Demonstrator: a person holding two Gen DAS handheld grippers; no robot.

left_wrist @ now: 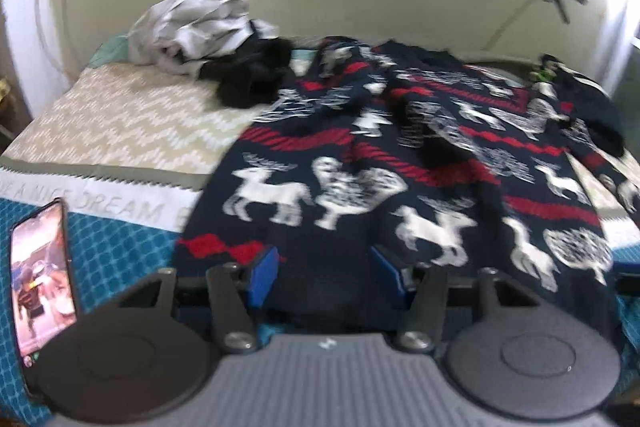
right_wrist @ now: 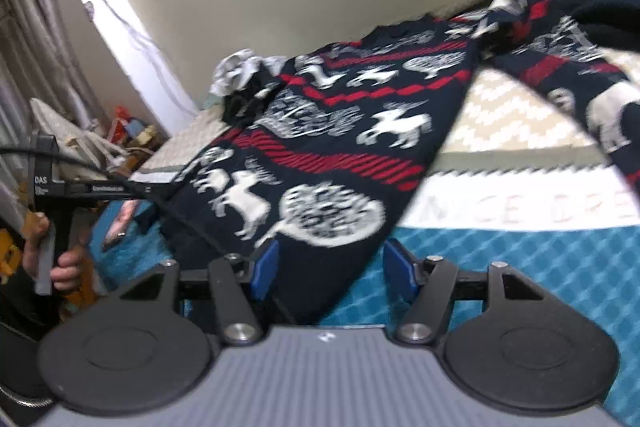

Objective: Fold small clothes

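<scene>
A dark navy knitted sweater (left_wrist: 360, 167) with white reindeer and red zigzag bands lies spread across the bed, its sleeves rumpled at the far side. My left gripper (left_wrist: 326, 273) stands open over the sweater's near hem, and the dark hem lies loose between the blue pads (left_wrist: 264, 275). In the right wrist view the same sweater (right_wrist: 320, 147) runs away diagonally. My right gripper (right_wrist: 332, 265) is open at its near lower corner, with the fabric edge lying between the blue pads (right_wrist: 266, 267) without being pinched. One sleeve (right_wrist: 580, 67) trails off to the right.
The bed has a beige zigzag cover (left_wrist: 132, 115) and a teal checked border (left_wrist: 120, 267). A pile of grey and black clothes (left_wrist: 208, 35) sits at the far left by the wall. A lit phone (left_wrist: 40, 275) lies at the near left edge. A hand (right_wrist: 60, 259) grips the other handle; clutter (right_wrist: 128, 131) lies beside the bed.
</scene>
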